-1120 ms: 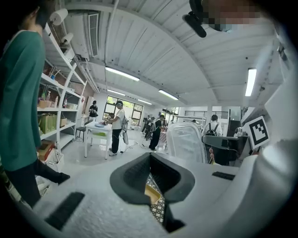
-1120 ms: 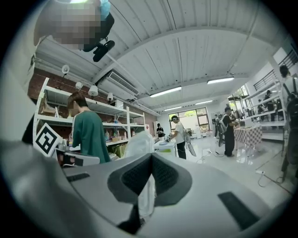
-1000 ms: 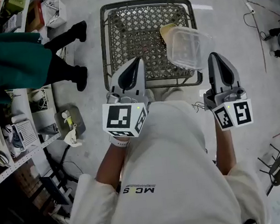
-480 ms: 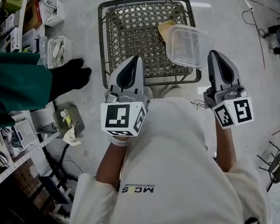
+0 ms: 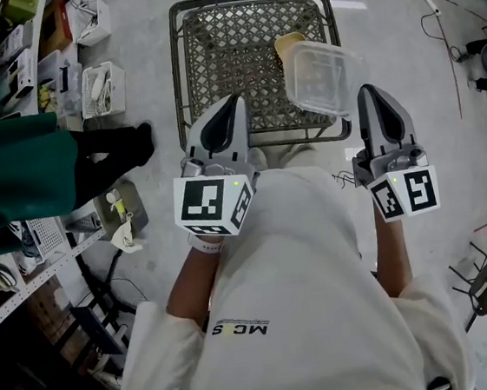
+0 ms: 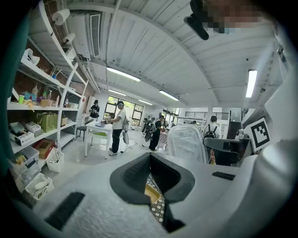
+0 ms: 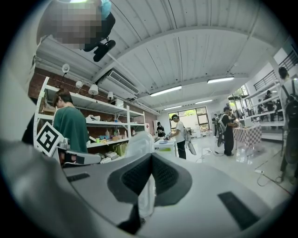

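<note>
- A clear tub (image 5: 317, 76) sits at the right front corner of a wire basket (image 5: 236, 51). Its edge reaches out past the basket's right rim.
- The tub looks empty; the mesh shows through it.
- A flat yellow piece (image 5: 289, 45) lies in the basket, partly under the tub's far side. The remaining mesh is bare.
- Left tool (image 5: 235, 101): clenched, tips together with nothing pinched. In the head view it lies over the basket's near left part, well left of the tub. Mesh and the yellow piece show through the slit behind its tips.
- Right tool (image 5: 370, 90): clenched too, tips met, gripping nothing that I can make out. It is outside the basket, just beside the tub's right edge; whether they touch cannot be told. Something pale shows in its slit.
- Seen from either tool, the tub stands ahead between the two, right of the left one and left of the right one.
- Edges: the basket's near rim lies just ahead of the person's body, between the tools.
- Left side is tight: a person in green (image 5: 14, 172) stands near the basket, with white bins (image 5: 104, 83) and a shelf (image 5: 6, 260) close by.
- Right side: open floor (image 5: 399, 23), with a cable (image 5: 445, 44) further out.
</note>
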Tool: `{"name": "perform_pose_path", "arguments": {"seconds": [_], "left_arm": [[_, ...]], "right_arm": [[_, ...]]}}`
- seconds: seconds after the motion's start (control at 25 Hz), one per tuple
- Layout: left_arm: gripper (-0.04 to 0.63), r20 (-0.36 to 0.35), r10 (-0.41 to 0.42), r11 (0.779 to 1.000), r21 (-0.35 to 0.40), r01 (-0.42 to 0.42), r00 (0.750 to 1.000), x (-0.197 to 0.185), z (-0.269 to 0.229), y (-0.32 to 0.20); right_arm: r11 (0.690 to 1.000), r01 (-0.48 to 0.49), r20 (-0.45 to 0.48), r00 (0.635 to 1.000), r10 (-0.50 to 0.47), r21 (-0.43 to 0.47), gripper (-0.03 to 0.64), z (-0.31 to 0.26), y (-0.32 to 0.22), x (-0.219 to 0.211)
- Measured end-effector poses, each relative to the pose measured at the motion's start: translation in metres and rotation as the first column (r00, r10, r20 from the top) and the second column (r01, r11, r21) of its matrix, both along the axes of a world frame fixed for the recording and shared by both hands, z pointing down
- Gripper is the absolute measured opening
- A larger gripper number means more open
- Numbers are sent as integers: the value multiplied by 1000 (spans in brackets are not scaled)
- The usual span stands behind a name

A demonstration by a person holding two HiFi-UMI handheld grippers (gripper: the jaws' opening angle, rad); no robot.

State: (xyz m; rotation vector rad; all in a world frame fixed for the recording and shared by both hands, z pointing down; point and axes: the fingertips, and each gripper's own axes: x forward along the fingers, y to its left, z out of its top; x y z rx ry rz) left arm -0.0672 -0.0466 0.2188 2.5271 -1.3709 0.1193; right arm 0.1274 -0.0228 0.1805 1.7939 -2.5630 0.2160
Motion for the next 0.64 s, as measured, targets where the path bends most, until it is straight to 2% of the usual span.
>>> {"name": "perform_pose_path", "arguments": {"seconds": [0.64], "left_arm": [[21,-3,-4,1000,0,4,1000,-10,2,2]], "right_arm": [[1000,-4,-5,1000,4,3,15,-1,-1,-6]]}}
